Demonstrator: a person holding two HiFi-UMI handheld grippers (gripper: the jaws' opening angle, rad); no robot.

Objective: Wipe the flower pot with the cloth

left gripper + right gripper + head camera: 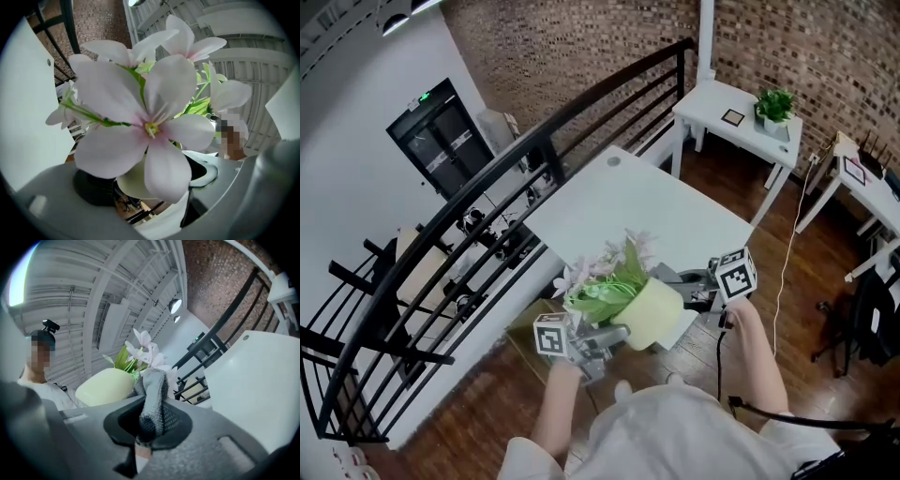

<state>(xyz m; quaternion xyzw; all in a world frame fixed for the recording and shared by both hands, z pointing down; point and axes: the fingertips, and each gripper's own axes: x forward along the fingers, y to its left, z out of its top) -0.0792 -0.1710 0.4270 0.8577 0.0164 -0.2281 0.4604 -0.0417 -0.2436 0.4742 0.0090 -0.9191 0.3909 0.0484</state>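
Observation:
The pale yellow-green flower pot with white-pink flowers is held tilted in the air over the near edge of the white table. My left gripper is shut on the pot from the lower left. In the left gripper view the blooms fill the frame and the pot's rim sits between the jaws. My right gripper is at the pot's right side, shut on a grey mesh cloth. In the right gripper view, the cloth stands up beside the pot; whether it touches is unclear.
A black metal railing runs along the table's left side. A second white table with a small green plant stands at the back right. A white cable lies on the wooden floor to the right.

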